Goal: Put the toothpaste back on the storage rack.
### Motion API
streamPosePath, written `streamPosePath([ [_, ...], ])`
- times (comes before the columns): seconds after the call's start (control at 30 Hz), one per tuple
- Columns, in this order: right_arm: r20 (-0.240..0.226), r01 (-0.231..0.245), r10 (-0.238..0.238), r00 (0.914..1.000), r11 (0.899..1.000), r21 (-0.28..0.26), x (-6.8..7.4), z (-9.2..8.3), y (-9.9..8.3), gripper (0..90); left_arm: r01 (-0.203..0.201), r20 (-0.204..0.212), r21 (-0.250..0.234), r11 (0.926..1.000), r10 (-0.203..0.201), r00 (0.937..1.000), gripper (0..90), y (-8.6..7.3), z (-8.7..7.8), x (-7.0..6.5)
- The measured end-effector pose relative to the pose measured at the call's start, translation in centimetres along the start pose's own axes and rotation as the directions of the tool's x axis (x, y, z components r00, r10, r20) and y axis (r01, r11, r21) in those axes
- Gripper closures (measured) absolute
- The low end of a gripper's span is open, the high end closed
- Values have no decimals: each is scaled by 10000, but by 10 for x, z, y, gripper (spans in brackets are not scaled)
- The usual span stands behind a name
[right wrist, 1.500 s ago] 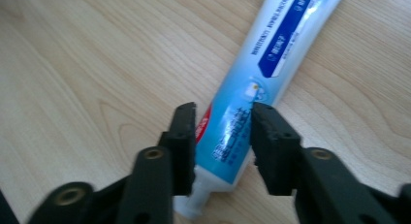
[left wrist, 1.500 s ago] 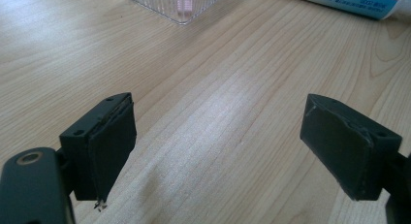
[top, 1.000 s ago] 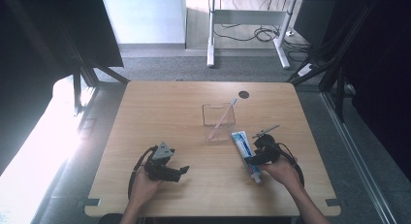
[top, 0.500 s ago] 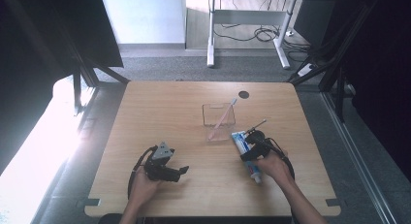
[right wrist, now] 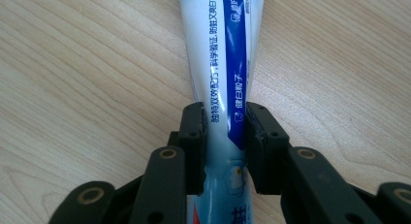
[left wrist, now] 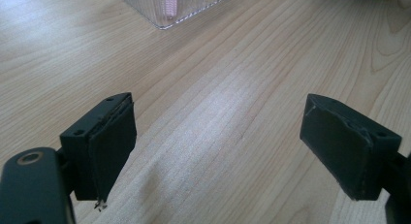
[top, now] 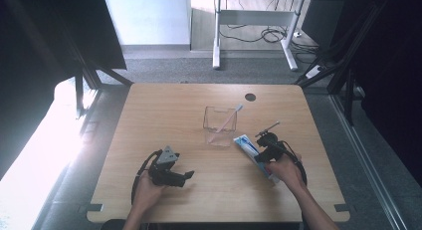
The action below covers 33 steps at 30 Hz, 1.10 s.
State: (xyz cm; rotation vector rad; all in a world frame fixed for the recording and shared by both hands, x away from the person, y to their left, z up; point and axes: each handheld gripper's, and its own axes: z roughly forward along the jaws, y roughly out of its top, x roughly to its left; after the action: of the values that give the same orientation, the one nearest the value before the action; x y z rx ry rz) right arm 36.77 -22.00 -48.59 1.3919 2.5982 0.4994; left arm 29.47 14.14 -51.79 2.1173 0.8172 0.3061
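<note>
A white and blue toothpaste tube (top: pixel 245 142) lies flat on the wooden table (top: pixel 164 115), right of centre. My right gripper (top: pixel 258 154) sits over its near half. In the right gripper view the jaws have just been closing, and both pads press the sides of the toothpaste tube (right wrist: pixel 220 64), so my right gripper (right wrist: pixel 225 136) is shut on it. A clear ribbed holder (top: pixel 219 125) stands mid-table with a pink toothbrush (top: pixel 226 121) leaning in it. My left gripper (top: pixel 185 177) rests low at the front left, open with nothing between its jaws (left wrist: pixel 218 151); the holder (left wrist: pixel 172 6) is far ahead of it.
A dark round hole (top: pixel 250 97) sits near the table's far edge. Bare wood lies between the two grippers and around the holder. Beyond the table are grey floor, a white desk frame (top: pixel 216 36) and cables.
The right hand has shifted slightly over the toothpaste tube and settled onto it. The left hand and its gripper have kept still.
</note>
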Motion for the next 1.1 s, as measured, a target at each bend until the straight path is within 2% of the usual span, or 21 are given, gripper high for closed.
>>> streamPosePath([
  [0.43,-23,183,-184,9998,9997,-187,-1,-8,-3,777,-25,-39,-4,10000,25,10000,133,0,-1,1],
  [0.77,10,391,-391,9992,9984,-408,-4,-23,-7,791,-66,-58,-7,10000,66,10000,134,0,0,1],
  [0.93,-8,471,-471,9989,9984,-297,-6,-27,-9,793,-91,-53,12,10000,91,9999,133,1,0,0],
  [1.1,-100,624,-623,9980,9980,60,-9,-21,-13,787,-58,-35,20,10000,58,10000,134,1,1,0],
])
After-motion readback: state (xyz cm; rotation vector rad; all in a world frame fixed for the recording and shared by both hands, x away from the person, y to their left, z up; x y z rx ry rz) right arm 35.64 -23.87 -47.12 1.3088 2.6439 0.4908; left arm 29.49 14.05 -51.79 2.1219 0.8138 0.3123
